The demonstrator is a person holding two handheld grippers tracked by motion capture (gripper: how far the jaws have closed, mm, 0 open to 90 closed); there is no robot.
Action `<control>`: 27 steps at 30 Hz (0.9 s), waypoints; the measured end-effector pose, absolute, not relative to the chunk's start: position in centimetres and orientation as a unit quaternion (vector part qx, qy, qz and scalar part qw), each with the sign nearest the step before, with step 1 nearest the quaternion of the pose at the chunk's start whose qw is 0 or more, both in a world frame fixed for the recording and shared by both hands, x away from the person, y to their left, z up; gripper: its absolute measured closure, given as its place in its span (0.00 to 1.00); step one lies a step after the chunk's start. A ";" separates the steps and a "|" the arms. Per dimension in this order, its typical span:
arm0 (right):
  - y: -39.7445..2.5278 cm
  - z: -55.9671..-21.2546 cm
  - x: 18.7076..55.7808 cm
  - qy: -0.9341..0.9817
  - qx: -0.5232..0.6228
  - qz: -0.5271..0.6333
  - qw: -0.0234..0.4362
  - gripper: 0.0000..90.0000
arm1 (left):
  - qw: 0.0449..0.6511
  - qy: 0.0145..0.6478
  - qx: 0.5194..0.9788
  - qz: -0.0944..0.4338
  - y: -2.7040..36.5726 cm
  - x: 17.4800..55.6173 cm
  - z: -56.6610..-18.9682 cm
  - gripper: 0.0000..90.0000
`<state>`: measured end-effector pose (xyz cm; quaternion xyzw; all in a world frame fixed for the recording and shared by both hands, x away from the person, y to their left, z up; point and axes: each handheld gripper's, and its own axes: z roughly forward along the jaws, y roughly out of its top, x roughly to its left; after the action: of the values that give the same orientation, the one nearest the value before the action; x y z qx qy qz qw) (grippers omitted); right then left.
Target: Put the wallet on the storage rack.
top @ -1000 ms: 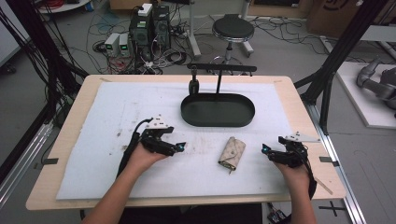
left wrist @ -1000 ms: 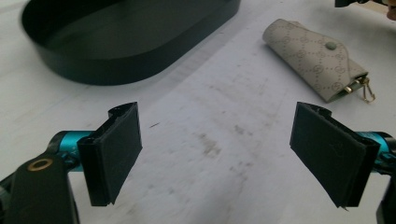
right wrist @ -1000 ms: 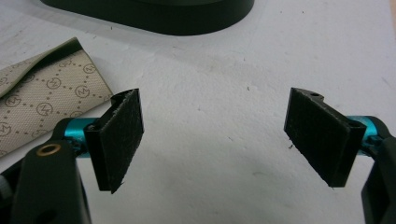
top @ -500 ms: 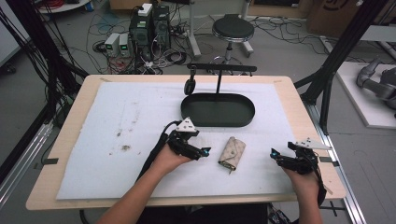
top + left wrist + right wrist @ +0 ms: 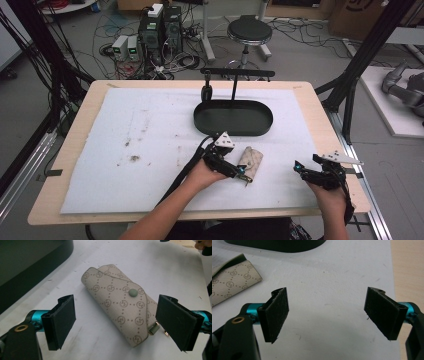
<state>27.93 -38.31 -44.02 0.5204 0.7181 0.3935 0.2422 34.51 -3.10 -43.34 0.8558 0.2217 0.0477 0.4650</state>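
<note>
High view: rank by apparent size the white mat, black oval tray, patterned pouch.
1. White mat, covers most of the table.
2. Black oval tray.
3. Patterned pouch, smallest, beside the left gripper.

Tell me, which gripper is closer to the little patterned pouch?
Left. The left gripper is right at the pouch, open fingers on either side of it. The right gripper sits off to the side, open over bare mat.

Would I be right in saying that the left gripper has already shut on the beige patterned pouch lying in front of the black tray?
Not quite: the left gripper is open, its jaws standing apart on either side of the beige patterned pouch, as the left gripper view shows. The pouch does lie on the white mat in front of the black tray.
</note>
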 end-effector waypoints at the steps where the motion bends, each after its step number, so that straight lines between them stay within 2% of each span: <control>1: -38.2 -44.0 28.0 0.719 0.519 0.394 0.240 0.23 | 0.465 0.222 0.856 0.045 -3.5 34.4 -43.5 0.18; 11: -38.2 -44.0 28.2 0.718 0.517 0.400 0.238 0.23 | 0.441 0.220 0.869 0.037 -6.4 34.1 -44.7 0.17; 17: -38.3 -43.9 28.2 0.716 0.519 0.401 0.240 0.23 | 0.417 0.222 0.879 0.067 -7.7 33.7 -45.2 0.11; 24: -38.3 -44.0 28.2 0.716 0.519 0.400 0.239 0.23 | 0.390 0.214 0.891 0.088 -8.4 33.4 -45.4 0.11; 27: -38.3 -44.0 28.2 0.717 0.518 0.400 0.240 0.23 | 0.393 0.216 0.889 0.090 -8.3 33.3 -45.4 0.16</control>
<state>28.23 -38.31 -43.96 0.5184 0.7168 0.3999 0.2398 33.28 -8.25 -45.39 0.8893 0.2155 0.0897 0.3932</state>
